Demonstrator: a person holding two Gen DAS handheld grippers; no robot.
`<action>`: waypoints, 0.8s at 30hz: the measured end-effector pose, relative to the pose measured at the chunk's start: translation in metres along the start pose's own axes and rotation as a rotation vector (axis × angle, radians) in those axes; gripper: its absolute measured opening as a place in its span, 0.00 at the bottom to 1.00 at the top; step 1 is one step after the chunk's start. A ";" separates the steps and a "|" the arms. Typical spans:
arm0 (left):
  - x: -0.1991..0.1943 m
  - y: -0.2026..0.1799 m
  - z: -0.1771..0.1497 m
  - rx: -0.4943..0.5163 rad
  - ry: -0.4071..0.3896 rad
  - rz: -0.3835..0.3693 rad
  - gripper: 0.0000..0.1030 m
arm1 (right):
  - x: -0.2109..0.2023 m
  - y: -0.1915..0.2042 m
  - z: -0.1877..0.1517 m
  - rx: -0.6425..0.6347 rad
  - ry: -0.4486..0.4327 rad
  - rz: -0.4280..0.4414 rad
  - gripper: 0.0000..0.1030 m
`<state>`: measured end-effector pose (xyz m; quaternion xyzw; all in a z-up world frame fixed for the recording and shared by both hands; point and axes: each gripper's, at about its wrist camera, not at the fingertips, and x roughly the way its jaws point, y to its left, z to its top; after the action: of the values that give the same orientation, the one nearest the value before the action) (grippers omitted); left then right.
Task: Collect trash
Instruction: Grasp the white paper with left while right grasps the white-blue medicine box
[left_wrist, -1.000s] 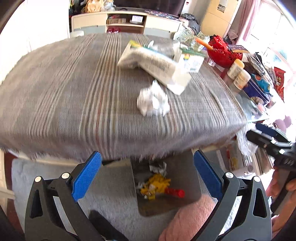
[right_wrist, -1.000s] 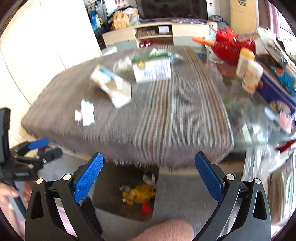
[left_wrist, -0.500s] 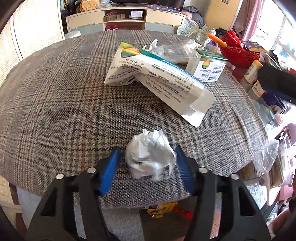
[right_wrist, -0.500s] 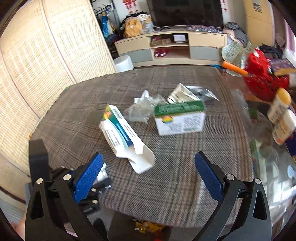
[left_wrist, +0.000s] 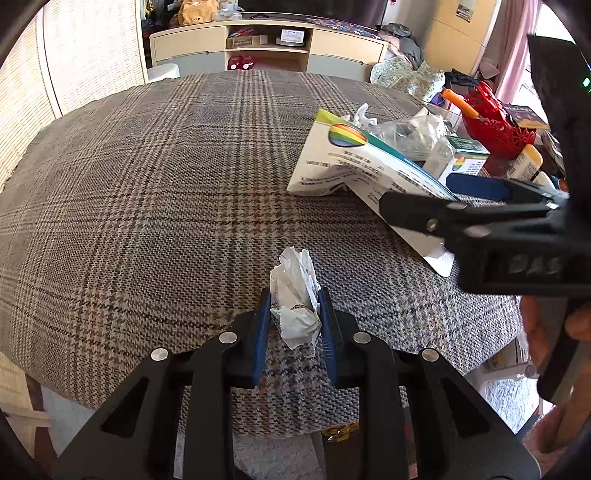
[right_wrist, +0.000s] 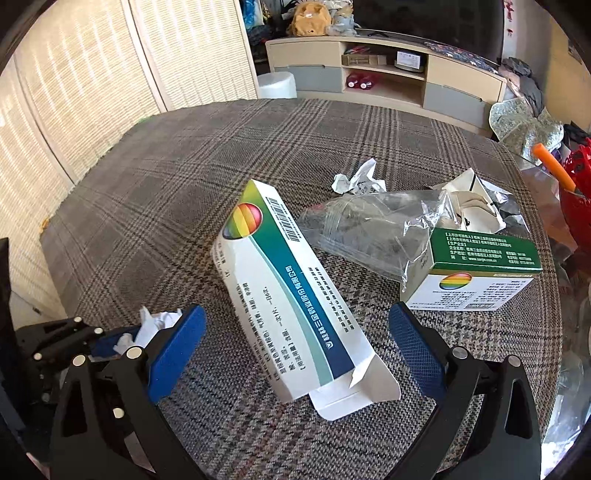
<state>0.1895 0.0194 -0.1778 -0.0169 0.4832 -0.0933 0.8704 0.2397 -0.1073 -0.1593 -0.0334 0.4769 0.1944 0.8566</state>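
Note:
My left gripper (left_wrist: 293, 295) is shut on a crumpled white paper ball (left_wrist: 295, 291) near the front edge of the plaid-covered table (left_wrist: 166, 177). The ball also shows at the lower left of the right wrist view (right_wrist: 155, 325). My right gripper (right_wrist: 295, 317) is open, its fingers either side of the near end of a long white and teal carton (right_wrist: 288, 295), just above it. The carton also shows in the left wrist view (left_wrist: 351, 162). Behind it lie a clear plastic bag (right_wrist: 376, 229), a small green and white box (right_wrist: 476, 273) and another paper scrap (right_wrist: 358, 179).
A red basket (left_wrist: 491, 122) and bottles (left_wrist: 524, 162) crowd the table's right side. A bin with yellow trash (left_wrist: 340, 430) sits on the floor below the front edge. A low cabinet (right_wrist: 388, 74) stands behind the table.
My left gripper moved in over the table and closed on the paper ball. My right gripper moved forward and down to straddle the long carton's end.

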 end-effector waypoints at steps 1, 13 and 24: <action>0.000 0.001 0.000 0.000 0.000 -0.003 0.23 | 0.004 0.000 0.000 0.002 0.003 0.000 0.93; -0.014 -0.011 -0.018 0.030 0.007 -0.016 0.23 | -0.020 -0.002 -0.025 0.045 -0.005 0.038 0.38; -0.068 -0.054 -0.071 0.088 -0.035 -0.079 0.23 | -0.123 -0.002 -0.108 0.108 -0.095 0.028 0.36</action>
<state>0.0865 -0.0166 -0.1521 0.0007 0.4623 -0.1483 0.8742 0.0956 -0.1728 -0.1163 0.0289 0.4458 0.1818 0.8760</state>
